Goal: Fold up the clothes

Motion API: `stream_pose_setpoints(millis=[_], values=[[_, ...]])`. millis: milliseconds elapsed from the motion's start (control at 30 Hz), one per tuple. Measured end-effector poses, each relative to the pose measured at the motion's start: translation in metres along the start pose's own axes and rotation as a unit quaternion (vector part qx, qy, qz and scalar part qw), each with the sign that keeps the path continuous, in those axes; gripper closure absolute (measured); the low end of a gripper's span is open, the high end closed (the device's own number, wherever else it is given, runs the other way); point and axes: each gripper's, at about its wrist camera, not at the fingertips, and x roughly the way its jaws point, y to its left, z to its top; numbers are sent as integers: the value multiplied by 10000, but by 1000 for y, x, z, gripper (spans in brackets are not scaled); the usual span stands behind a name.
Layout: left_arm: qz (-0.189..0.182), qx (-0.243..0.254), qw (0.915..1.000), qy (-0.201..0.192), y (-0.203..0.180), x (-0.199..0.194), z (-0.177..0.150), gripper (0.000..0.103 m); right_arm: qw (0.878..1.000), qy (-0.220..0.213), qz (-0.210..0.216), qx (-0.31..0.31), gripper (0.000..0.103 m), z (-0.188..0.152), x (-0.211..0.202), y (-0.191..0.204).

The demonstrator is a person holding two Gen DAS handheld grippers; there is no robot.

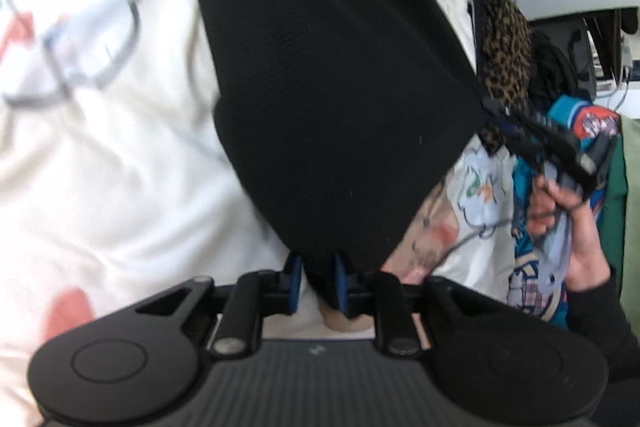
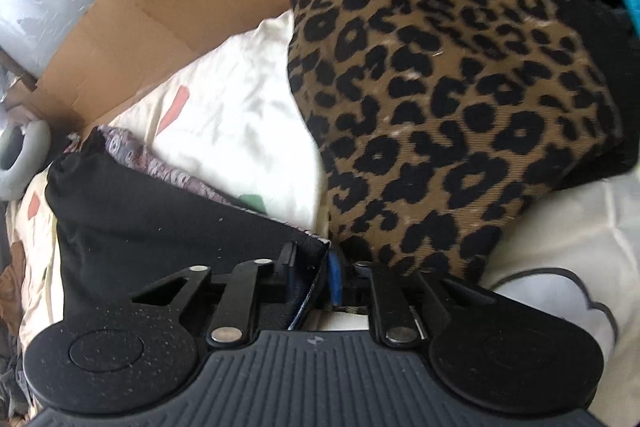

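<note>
Black cloth [image 1: 340, 75] hangs between your two tongs, over the white bed cover [image 1: 112, 155] with its cloud drawings. Your left tongs [image 1: 318, 283] point down at a slant, and their blue pads [image 1: 295, 281] stand a little apart with the cloth's low corner between them. You cannot tell if the pads still press on it. Your right tongs [image 2: 314, 281] also slant down. The cloth's edge runs between their pads, which are a little apart too, so the grip there is not clear. From the left side, your right hand [image 1: 568, 227] shows, fingers curled around its handle. Just past the right tongs lies a leopard-spot cloth [image 2: 440, 99], with a cardboard box [image 2: 168, 11] behind the bed.
</note>
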Motion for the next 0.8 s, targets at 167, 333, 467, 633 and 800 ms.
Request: stream_pose_setpoints(millis=[167, 333, 467, 633, 800], values=[[253, 90, 9994, -214, -7, -24, 33, 85, 9997, -212, -117, -11, 78, -1, -15, -5], [461, 185, 9978, -451, -21, -39, 70, 85, 9993, -370, -28, -5, 78, 2, -20, -4], [617, 246, 9957, -651, -35, -50, 100, 85, 9989, -456, 95, -85, 78, 8, -19, 5], [744, 433, 9926, -857, -58, -57, 139, 85, 9981, -540, 252, -162, 78, 13, -18, 18], [888, 609, 9878, -1126, -83, -61, 181, 85, 9972, -589, 403, -222, 78, 15, -18, 28]])
